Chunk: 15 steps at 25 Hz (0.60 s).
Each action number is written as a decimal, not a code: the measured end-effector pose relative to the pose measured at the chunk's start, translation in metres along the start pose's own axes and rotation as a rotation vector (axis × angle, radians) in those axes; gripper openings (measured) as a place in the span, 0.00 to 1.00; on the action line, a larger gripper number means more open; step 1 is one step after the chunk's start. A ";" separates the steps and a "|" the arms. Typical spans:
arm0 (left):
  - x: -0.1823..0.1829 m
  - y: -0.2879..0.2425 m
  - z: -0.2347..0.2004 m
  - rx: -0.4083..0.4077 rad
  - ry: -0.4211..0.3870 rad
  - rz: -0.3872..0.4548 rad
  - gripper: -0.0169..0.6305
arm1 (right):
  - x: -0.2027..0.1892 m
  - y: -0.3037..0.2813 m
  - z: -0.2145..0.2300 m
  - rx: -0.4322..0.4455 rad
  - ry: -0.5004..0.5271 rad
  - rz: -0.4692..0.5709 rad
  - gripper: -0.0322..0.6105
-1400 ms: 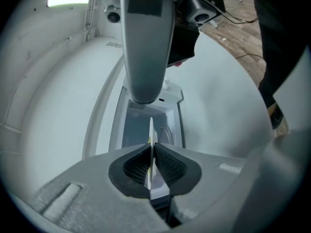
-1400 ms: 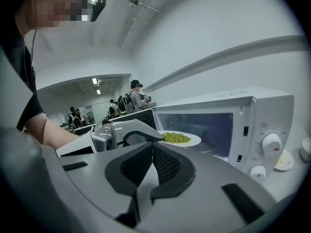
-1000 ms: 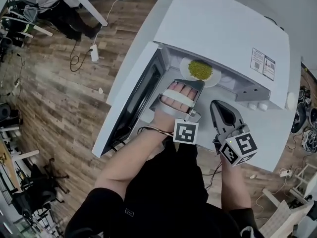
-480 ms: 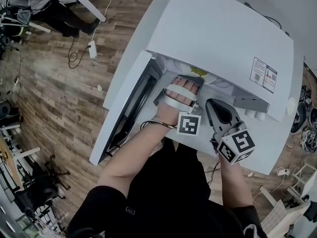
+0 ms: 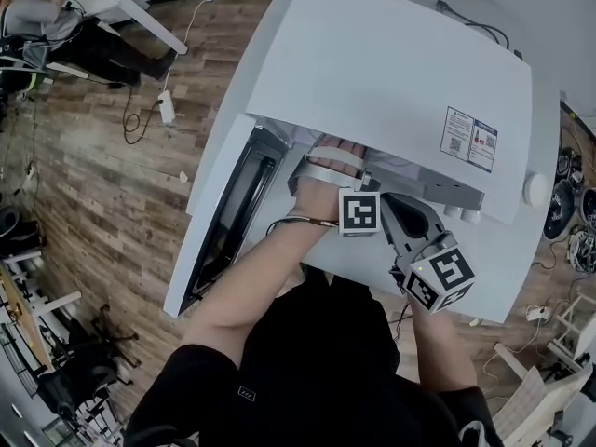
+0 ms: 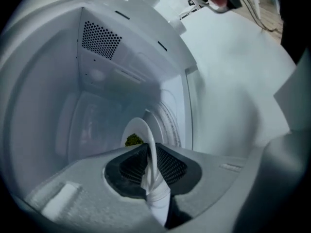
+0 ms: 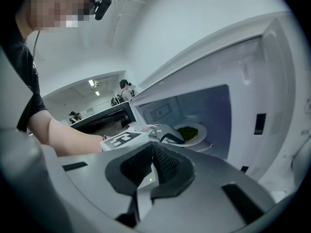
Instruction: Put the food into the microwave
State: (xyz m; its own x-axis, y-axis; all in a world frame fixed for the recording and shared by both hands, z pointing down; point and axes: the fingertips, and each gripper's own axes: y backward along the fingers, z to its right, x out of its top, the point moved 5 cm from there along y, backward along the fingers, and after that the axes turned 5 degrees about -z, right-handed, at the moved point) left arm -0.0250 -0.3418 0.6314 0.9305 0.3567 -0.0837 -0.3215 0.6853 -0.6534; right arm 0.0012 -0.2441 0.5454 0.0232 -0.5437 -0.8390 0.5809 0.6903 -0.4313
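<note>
Food (image 6: 132, 140) on plate (image 6: 141, 128) | left gripper (image 6: 149, 147) clamps rim | microwave (image 5: 372, 73) sticker (image 5: 468, 140) illegible

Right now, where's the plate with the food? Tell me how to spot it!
Find the big white microwave with its door open. Inside it, the left tool pinches the rim of a round white plate. It is the only dish there, with a little heap of green food on it.
</note>
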 end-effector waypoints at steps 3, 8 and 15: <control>0.001 -0.001 -0.005 -0.067 0.005 -0.031 0.14 | 0.000 0.009 0.003 -0.012 -0.012 0.012 0.07; 0.004 0.008 -0.011 -0.165 0.095 -0.037 0.29 | 0.003 0.028 0.001 -0.037 -0.017 0.026 0.07; 0.003 0.012 -0.017 -0.292 0.198 -0.040 0.42 | 0.006 0.047 0.000 -0.062 -0.025 0.052 0.07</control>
State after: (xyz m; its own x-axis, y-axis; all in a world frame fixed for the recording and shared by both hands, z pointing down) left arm -0.0235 -0.3430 0.6104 0.9664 0.1838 -0.1794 -0.2472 0.4758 -0.8441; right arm 0.0287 -0.2154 0.5204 0.0729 -0.5181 -0.8522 0.5267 0.7456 -0.4082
